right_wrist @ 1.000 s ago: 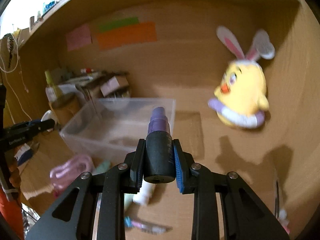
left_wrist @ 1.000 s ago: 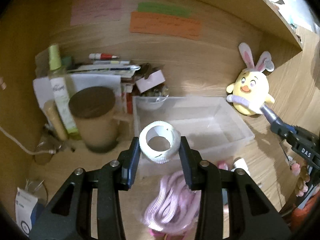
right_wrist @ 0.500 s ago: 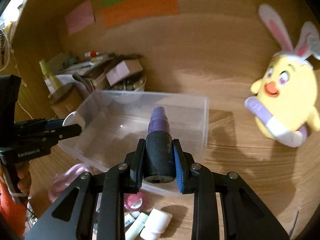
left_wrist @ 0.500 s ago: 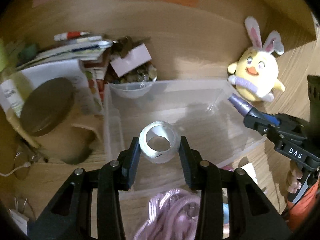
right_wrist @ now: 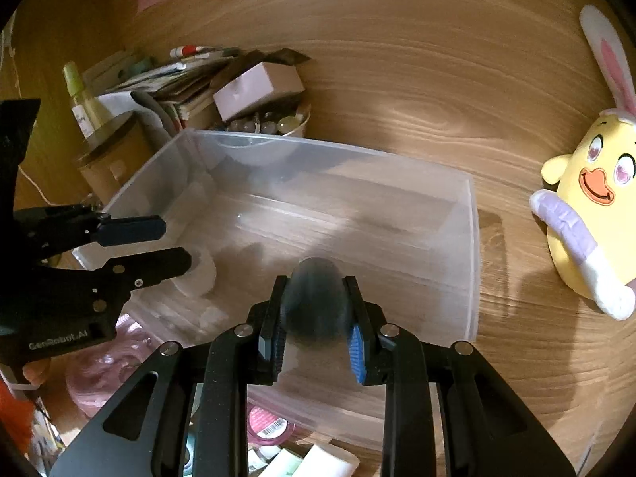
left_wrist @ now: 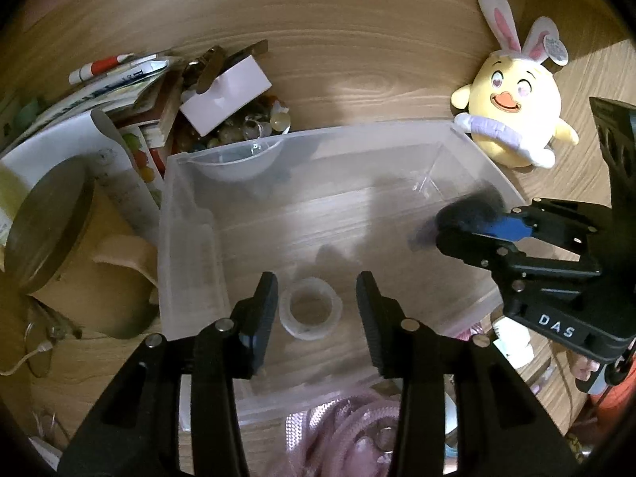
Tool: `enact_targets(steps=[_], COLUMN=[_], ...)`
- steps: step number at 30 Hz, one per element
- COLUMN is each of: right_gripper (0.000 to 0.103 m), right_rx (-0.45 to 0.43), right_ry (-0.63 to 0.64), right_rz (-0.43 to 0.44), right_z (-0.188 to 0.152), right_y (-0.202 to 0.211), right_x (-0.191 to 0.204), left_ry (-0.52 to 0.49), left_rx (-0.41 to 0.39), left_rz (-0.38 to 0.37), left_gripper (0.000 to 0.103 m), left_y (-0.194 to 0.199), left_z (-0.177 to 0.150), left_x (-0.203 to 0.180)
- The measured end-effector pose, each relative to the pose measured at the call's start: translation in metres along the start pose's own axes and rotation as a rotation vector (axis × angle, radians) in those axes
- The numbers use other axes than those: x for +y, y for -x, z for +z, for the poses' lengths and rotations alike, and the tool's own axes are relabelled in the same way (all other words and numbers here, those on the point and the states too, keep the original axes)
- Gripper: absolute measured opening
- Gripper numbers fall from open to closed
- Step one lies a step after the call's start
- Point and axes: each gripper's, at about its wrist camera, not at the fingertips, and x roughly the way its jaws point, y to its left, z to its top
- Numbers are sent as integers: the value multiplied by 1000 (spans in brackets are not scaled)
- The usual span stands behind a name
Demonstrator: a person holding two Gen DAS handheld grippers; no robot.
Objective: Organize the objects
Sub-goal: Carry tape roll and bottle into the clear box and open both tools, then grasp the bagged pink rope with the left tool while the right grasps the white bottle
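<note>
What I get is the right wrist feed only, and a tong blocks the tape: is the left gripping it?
Observer: No. In the left wrist view the tape sits in the bin between the open left tongs, with a gap on each side.
Operator: What lies on the desk behind that gripper, by the mug?
Observer: Glasses and a white cable lie beside the mug, outside the bin.
</note>
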Motion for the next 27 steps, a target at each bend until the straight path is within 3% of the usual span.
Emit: enact_targets(steps=[4, 6, 11, 13, 17, 27], right_gripper=[29, 40, 52, 58, 68, 68], right_rx=[-2, -21, -89, -121, -167, -139], right_ry=[10, 9, 26, 30, 30, -34], right_rz=[-10, -11, -39, -50, -71, -81], right_z=[-2, -3, -7, -11, -22, -64], right_y=[5, 12, 40, 54, 75, 87], right_x=[4, 4, 10, 12, 15, 7], left_ry=[5, 1, -1, -2, -9, -20], left_rx=[-9, -24, -81, -109, -132, -34], left_rz=[3, 11, 28, 39, 53, 20], left_gripper=[58, 62, 90, 95, 98, 99], left_y=[5, 12, 38, 51, 68, 54], left_z=[-2, -4, -11, -17, -29, -76], left_x=[2, 2, 5, 5, 6, 2])
